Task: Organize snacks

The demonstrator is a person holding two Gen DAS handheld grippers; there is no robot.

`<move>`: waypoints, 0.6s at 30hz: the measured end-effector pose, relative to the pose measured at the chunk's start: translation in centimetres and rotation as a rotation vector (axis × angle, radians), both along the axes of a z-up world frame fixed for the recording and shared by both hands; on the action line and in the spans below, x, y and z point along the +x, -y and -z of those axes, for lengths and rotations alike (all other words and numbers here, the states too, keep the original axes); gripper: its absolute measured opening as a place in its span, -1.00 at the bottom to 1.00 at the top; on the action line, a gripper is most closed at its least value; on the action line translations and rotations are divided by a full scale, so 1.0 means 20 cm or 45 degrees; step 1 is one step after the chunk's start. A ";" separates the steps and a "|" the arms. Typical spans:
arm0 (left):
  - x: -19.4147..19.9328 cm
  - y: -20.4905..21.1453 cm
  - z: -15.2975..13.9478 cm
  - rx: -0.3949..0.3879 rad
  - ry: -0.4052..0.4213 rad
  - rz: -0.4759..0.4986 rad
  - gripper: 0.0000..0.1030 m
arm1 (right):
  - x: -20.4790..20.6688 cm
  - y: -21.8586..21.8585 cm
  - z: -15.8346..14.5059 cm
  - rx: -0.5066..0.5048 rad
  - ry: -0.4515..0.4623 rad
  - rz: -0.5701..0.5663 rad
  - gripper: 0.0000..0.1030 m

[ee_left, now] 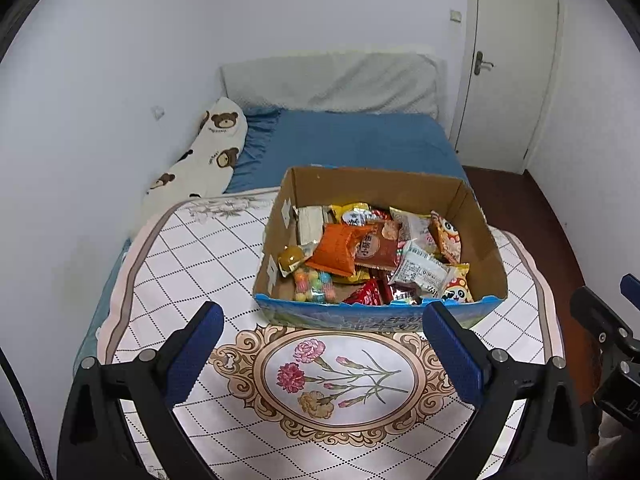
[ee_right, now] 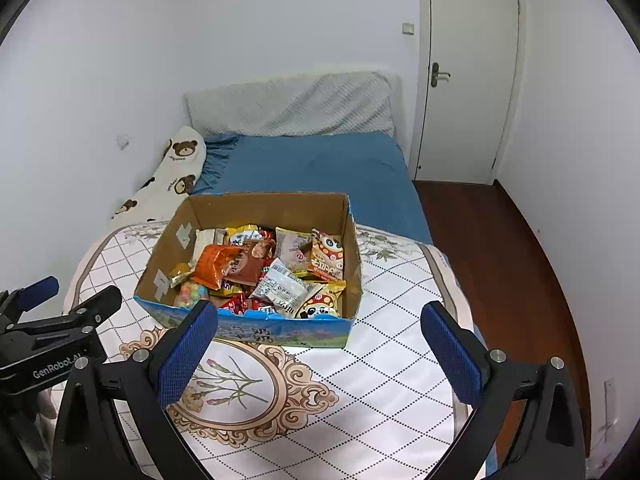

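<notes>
An open cardboard box (ee_left: 476, 216) (ee_right: 264, 206) sits on a small round table with a white floral cloth (ee_left: 200, 256) (ee_right: 396, 304). It holds several snack packets: an orange bag (ee_left: 338, 250) (ee_right: 214, 266), a white packet (ee_left: 420, 270) (ee_right: 282, 290), panda bags (ee_left: 446, 236) (ee_right: 328, 258), colourful candy (ee_left: 314, 284) (ee_right: 192, 294). My left gripper (ee_left: 322, 318) is open and empty, just in front of the box. My right gripper (ee_right: 320, 320) is open and empty, at the box's near right corner.
A bed with a blue sheet (ee_left: 352, 140) (ee_right: 316, 164), a grey pillow (ee_left: 332, 84) and a bear-print pillow (ee_left: 208, 148) lies behind the table. A white door (ee_right: 468, 76) and dark wood floor (ee_right: 512, 264) are on the right.
</notes>
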State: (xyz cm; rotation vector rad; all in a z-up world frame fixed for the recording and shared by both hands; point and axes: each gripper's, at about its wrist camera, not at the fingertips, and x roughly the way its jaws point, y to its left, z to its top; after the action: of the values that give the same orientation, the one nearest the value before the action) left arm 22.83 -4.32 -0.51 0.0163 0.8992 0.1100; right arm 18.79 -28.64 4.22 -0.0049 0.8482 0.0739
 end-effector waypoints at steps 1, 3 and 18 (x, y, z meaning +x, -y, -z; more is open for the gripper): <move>0.01 0.00 0.01 0.006 -0.003 -0.002 0.98 | 0.01 0.00 0.02 -0.002 -0.002 0.002 1.00; 0.02 0.01 0.03 0.012 -0.013 0.000 0.98 | 0.03 0.00 0.04 -0.010 -0.014 0.003 1.00; 0.04 0.02 0.07 0.025 -0.026 -0.006 0.98 | 0.05 0.01 0.11 -0.005 -0.040 0.013 1.00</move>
State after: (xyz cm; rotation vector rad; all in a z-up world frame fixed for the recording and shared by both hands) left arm 23.66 -4.67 -1.83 0.0341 0.9184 0.1230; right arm 19.86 -28.85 2.05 -0.0029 0.8800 0.0629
